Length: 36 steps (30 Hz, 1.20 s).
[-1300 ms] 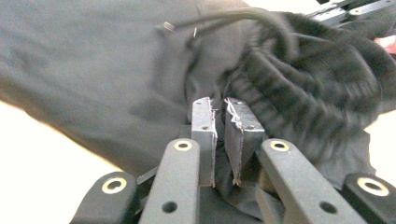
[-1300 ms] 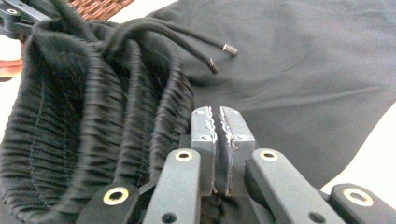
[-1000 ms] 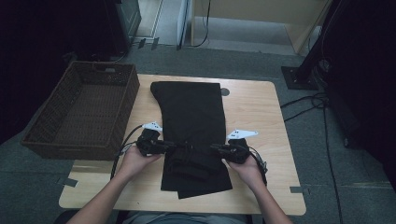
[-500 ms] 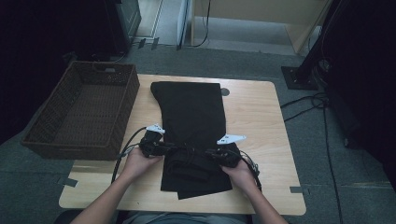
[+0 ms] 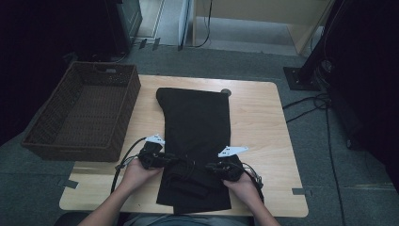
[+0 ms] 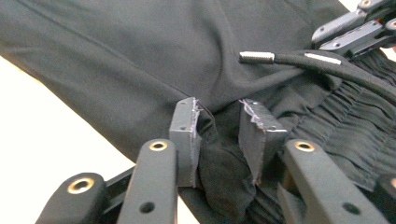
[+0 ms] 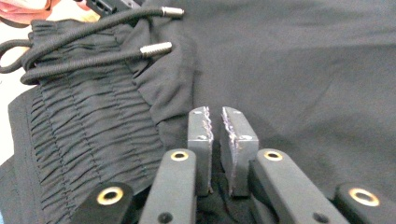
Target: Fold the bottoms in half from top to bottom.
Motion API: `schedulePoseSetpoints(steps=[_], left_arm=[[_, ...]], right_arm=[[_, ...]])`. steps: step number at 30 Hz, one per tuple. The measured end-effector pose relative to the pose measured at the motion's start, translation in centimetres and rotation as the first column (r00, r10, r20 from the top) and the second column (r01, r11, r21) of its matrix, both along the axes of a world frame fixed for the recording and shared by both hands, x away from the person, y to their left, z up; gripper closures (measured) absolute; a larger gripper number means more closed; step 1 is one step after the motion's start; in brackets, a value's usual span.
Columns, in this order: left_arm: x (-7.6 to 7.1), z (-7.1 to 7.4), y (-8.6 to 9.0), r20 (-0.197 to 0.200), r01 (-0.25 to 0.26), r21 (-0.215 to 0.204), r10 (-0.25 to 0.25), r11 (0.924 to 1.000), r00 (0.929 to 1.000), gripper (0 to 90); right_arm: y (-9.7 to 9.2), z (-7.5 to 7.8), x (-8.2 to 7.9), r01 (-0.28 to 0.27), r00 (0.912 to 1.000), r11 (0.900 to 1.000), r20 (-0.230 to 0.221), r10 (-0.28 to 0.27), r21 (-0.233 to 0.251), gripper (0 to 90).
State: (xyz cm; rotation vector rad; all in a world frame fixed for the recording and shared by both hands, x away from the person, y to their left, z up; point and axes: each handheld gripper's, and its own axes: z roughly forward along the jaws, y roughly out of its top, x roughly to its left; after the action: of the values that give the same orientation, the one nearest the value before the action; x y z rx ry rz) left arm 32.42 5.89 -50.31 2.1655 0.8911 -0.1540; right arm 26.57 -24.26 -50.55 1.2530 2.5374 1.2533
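At the near edge of the wooden table (image 5: 263, 127), the person's two hands come in from below, each with a gripper on the waistband end of a pair of black trousers (image 5: 197, 127). The left gripper (image 6: 219, 116) has just been opening: its jaws stand apart with a fold of the black cloth between them, the pads no longer pressing it. The right gripper (image 7: 215, 122) has its jaws nearly together, pinching a thin layer of the fabric just beside the gathered elastic waistband (image 7: 88, 135). Two metal-tipped drawstrings (image 7: 93, 58) lie across that waistband. The trousers stretch away flat along the middle of the table. Farther left sits a dark wicker basket (image 5: 42, 127), partly over the table's edge.
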Motion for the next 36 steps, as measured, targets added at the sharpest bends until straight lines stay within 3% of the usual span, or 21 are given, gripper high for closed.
schedulePoseSetpoints(steps=[1, 6, 8, 13, 14, 16, 17, 19, 20, 22, 28, 34, 36], left_arm=[[0.4, 0.1, 0.2, -0.007, -0.016, -0.022, 0.015, 0.9996, 0.9999, 64.1], [1.4, 0.4, -0.1, 0.013, -0.021, -0.020, 0.022, 0.9996, 0.9997, 63.1], [2.6, 1.0, -0.6, 0.043, -0.021, -0.006, 0.022, 0.9998, 0.9988, 63.0], [4.6, 1.9, -0.9, 0.073, -0.027, -0.001, 0.027, 0.9996, 0.9969, 63.8], [5.9, 1.9, -1.2, 0.096, -0.033, 0.024, 0.031, 0.9991, 0.9949, 64.1], [7.2, 1.7, -1.4, 0.097, -0.045, 0.040, 0.041, 0.9982, 0.9944, 65.2], [7.2, 1.7, -1.4, 0.097, -0.045, 0.040, 0.041, 0.9982, 0.9944, 65.6], [8.9, 1.3, -1.6, 0.101, -0.071, 0.037, 0.067, 0.9968, 0.9926, 66.2], [8.9, 1.3, -1.6, 0.101, -0.071, 0.037, 0.067, 0.9968, 0.9926, 66.2], [9.9, 0.9, -1.8, 0.106, -0.087, 0.044, 0.082, 0.9952, 0.9909, 66.5], [10.7, -0.2, -1.9, 0.078, -0.086, 0.057, 0.082, 0.9947, 0.9936, 66.7], [10.6, -0.3, -1.9, 0.080, -0.088, 0.055, 0.084, 0.9946, 0.9933, 66.3], [10.2, -0.3, -2.0, 0.074, -0.090, 0.049, 0.086, 0.9948, 0.9936, 66.3]], right_arm=[[-0.2, 0.2, 0.3, 0.013, 0.9998, 0.9998, 0.017, -0.013, 0.014, 79.3], [-0.6, 0.5, 1.7, 0.061, 0.9957, 0.9975, 0.067, -0.063, 0.037, 76.1], [-0.9, 0.7, 2.8, 0.083, 0.9924, 0.9958, 0.088, -0.086, 0.039, 75.2], [-1.1, 0.9, 5.4, 0.120, 0.9834, 0.9927, 0.135, -0.120, 0.011, 72.6], [-1.0, 1.0, 6.0, 0.126, 0.9809, 0.9920, 0.149, -0.126, 0.004, 72.3], [-1.0, 0.9, 7.4, 0.140, 0.9738, 0.9902, 0.182, -0.136, -0.005, 70.7], [-1.0, 0.9, 7.4, 0.140, 0.9738, 0.9902, 0.182, -0.136, -0.005, 70.7], [-0.9, 0.7, 9.7, 0.162, 0.9774, 0.9866, 0.140, -0.158, -0.018, 69.4], [-0.9, 0.7, 9.7, 0.162, 0.9774, 0.9866, 0.140, -0.158, -0.018, 69.4], [-0.5, 0.3, 11.3, 0.186, 0.9735, 0.9812, 0.145, -0.176, -0.053, 69.9], [0.0, -0.8, 12.8, 0.201, 0.9738, 0.9749, 0.127, -0.189, -0.095, 70.3], [0.0, -1.0, 12.7, 0.206, 0.9711, 0.9748, 0.140, -0.193, -0.085, 70.5], [0.1, -1.1, 12.2, 0.208, 0.9673, 0.9731, 0.168, -0.190, -0.099, 70.5]])
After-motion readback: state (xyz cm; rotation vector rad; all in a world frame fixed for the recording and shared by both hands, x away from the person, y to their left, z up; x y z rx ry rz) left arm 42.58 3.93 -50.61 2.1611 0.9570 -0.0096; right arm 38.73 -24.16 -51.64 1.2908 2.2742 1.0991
